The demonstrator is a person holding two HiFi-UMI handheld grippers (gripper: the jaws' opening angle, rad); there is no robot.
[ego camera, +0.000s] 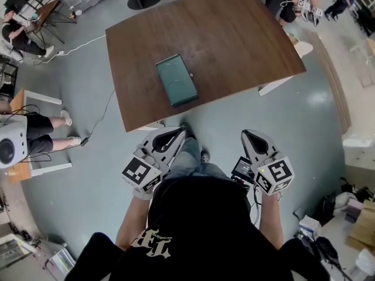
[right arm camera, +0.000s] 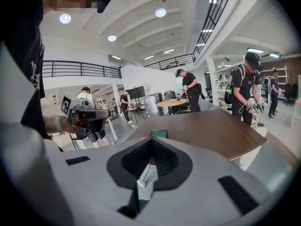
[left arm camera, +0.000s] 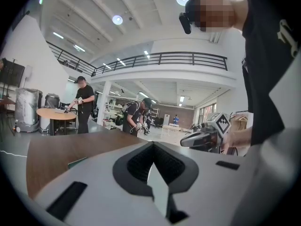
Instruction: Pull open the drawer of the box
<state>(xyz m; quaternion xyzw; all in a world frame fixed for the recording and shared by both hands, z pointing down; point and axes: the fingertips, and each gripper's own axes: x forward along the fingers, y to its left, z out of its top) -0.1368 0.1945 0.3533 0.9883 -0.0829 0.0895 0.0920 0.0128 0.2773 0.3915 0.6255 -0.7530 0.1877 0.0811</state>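
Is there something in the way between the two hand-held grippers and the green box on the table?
Nothing visible does. The green box lies alone on the brown table, with bare tabletop up to the near edge. The left hand-held gripper and right hand-held gripper hang short of that edge, both shut and empty.

The head view looks steeply down from above the left gripper and right gripper. Each gripper view faces along its jaws toward the surface ahead, which all three views share.
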